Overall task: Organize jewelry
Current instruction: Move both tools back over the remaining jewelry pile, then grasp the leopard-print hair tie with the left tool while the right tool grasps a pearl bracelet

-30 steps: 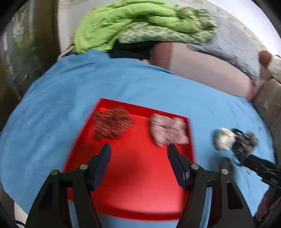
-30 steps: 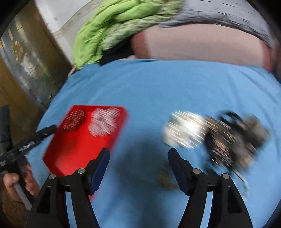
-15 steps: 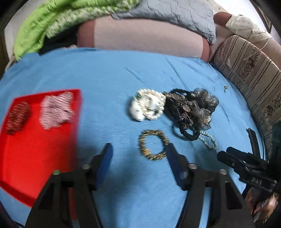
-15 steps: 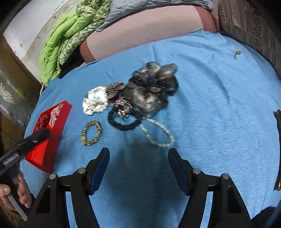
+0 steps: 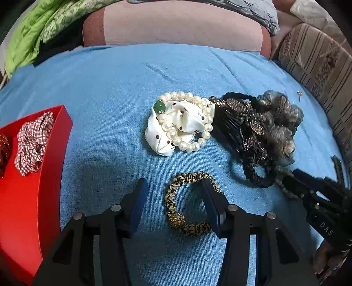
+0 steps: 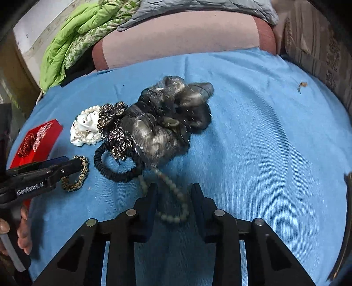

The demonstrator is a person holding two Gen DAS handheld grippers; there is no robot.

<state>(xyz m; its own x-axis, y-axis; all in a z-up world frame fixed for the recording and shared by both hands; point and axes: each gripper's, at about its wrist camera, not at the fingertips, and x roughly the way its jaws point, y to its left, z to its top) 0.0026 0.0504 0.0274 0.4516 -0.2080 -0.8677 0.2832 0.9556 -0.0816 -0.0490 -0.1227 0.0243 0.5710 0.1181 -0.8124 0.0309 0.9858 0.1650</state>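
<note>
On the blue cloth (image 5: pixel 114 92) lies a leopard-print bracelet (image 5: pixel 173 198) between the open fingers of my left gripper (image 5: pixel 173 193). Beyond it lie a pearl bracelet on a white scrunchie (image 5: pixel 180 125), a beaded hair comb (image 5: pixel 244 118), a black scrunchie (image 5: pixel 257 173) and a grey ruffled scrunchie (image 5: pixel 279 118). My right gripper (image 6: pixel 173 193) is open, its fingers on either side of a grey bead necklace (image 6: pixel 173 198). A red tray (image 5: pixel 28 193) at the left holds a checked scrunchie (image 5: pixel 33 140) and a dark red one (image 5: pixel 3 147).
A pink bolster (image 5: pixel 176 24), green bedding (image 5: pixel 33 26) and a grey quilt (image 5: pixel 242 6) lie behind the cloth. A striped cushion (image 5: pixel 319 63) borders the right side. A small earring (image 5: pixel 299 93) lies near it.
Both grippers have swung away from the red tray and come down over the jewelry pile. The left now straddles the leopard bracelet and the right straddles the grey necklace, its jaws narrower.
</note>
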